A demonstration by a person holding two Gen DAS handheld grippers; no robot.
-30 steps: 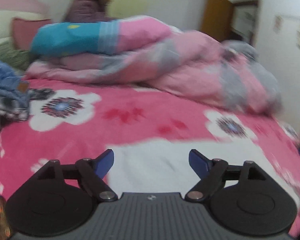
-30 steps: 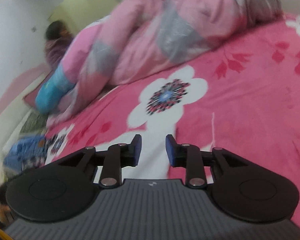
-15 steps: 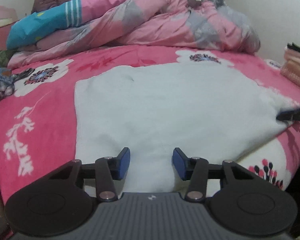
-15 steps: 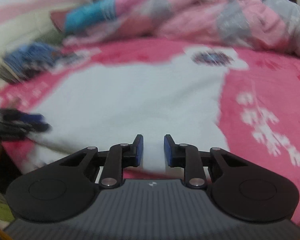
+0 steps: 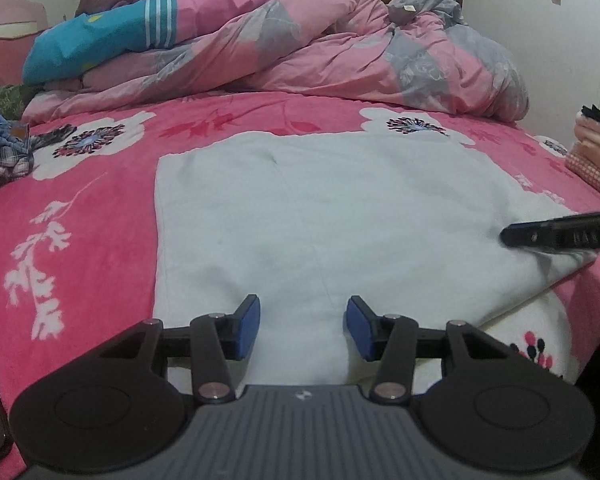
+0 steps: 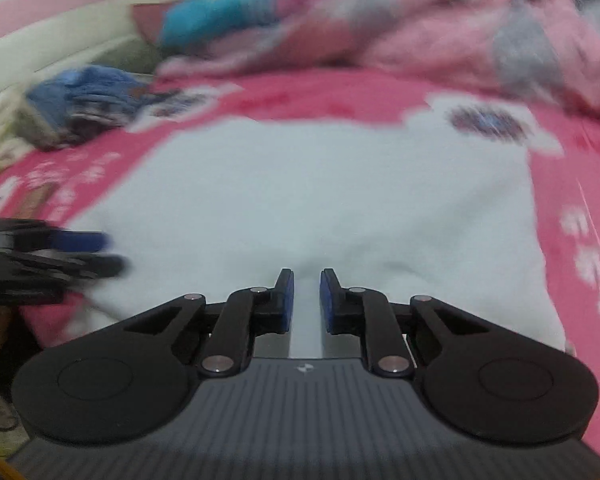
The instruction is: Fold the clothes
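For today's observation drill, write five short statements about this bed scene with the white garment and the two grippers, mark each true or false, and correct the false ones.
1. The white garment lies spread flat on the pink floral bedspread. True.
2. The left gripper has its jaws fully shut. False: a clear gap shows, with white cloth under it.
3. A rumpled pink and grey quilt is heaped at the far end of the bed. True.
4. The right gripper has its jaws spread wide. False: they are nearly together and closing over the garment's near edge.
5. The blue clothes lie on top of the white garment. False: they sit apart, at the bed's left edge.
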